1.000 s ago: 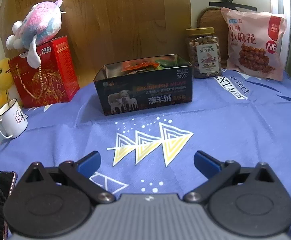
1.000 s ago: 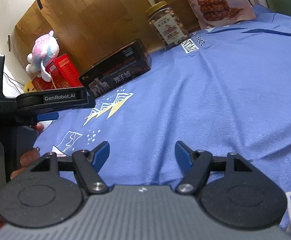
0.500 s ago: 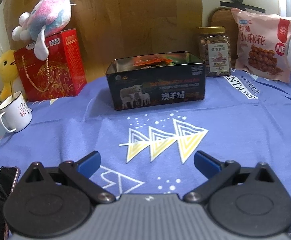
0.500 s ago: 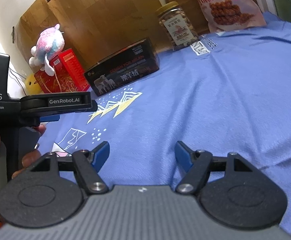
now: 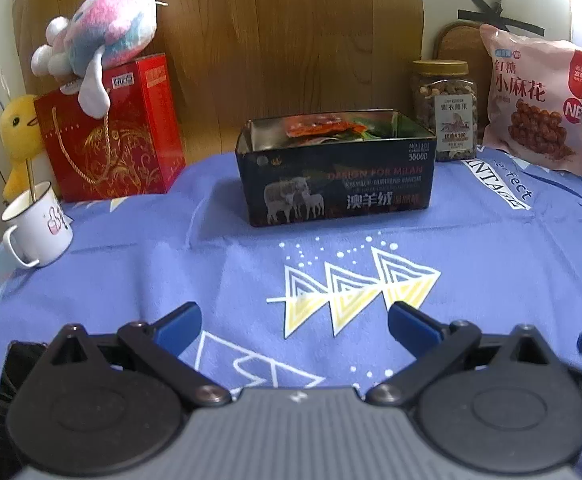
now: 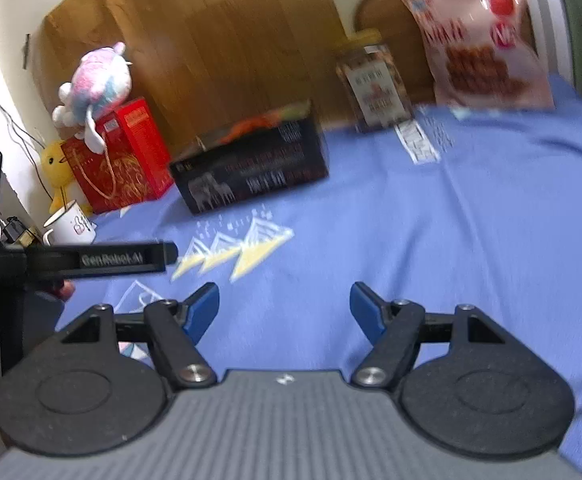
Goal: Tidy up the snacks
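A black tin box (image 5: 337,184) with sheep printed on its side stands open on the blue cloth, with orange and green snack packets (image 5: 319,126) inside. It also shows, blurred, in the right wrist view (image 6: 251,172). A jar of nuts (image 5: 445,110) and a pink snack bag (image 5: 539,100) stand behind it to the right. My left gripper (image 5: 294,322) is open and empty, well short of the box. My right gripper (image 6: 284,308) is open and empty over bare cloth.
A red gift bag (image 5: 111,132) with a plush toy (image 5: 99,40) on top, a yellow duck (image 5: 19,132) and a white mug (image 5: 37,228) stand at the left. A phone (image 5: 13,364) lies at the near left. The left gripper's body (image 6: 91,260) juts in from the left.
Both grippers have tilted up and shifted, so the box and the back row sit lower and more central in view. The right view is now motion-blurred. Both grippers stay open.
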Demonstrator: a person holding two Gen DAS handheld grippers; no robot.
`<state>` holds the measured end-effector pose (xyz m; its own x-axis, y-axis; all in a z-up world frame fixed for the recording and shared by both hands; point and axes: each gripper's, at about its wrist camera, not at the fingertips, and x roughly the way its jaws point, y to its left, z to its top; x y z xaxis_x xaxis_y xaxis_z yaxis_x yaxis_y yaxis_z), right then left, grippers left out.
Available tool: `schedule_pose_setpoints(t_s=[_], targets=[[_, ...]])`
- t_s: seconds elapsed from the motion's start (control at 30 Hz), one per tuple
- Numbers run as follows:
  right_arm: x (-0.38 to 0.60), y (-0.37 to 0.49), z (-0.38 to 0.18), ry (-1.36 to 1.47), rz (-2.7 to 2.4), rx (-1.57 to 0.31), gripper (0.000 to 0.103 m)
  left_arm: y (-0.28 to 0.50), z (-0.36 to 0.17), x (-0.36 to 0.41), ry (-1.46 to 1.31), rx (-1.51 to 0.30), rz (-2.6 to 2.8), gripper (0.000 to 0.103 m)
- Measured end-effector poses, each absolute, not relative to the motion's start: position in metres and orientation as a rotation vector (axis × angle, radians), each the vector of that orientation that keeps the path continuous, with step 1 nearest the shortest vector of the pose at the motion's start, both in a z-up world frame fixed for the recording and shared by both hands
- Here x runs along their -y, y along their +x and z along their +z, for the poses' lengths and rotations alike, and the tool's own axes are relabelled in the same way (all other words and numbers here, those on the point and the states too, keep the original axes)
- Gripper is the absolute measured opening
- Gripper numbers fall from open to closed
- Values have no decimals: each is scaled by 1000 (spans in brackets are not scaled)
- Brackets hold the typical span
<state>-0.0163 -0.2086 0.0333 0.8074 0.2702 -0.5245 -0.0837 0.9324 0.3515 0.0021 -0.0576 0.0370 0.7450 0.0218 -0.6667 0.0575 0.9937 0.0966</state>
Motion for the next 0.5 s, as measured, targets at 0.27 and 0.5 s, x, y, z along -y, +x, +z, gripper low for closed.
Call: schedule_pose_setpoints(t_s=[0.27,0.5], targets=[[200,-4,45,305,214,-588,74,0,31,42,83,-774,21,103],[191,4,41,341,250,-591,74,-3,27,36,98,-799,65,103]])
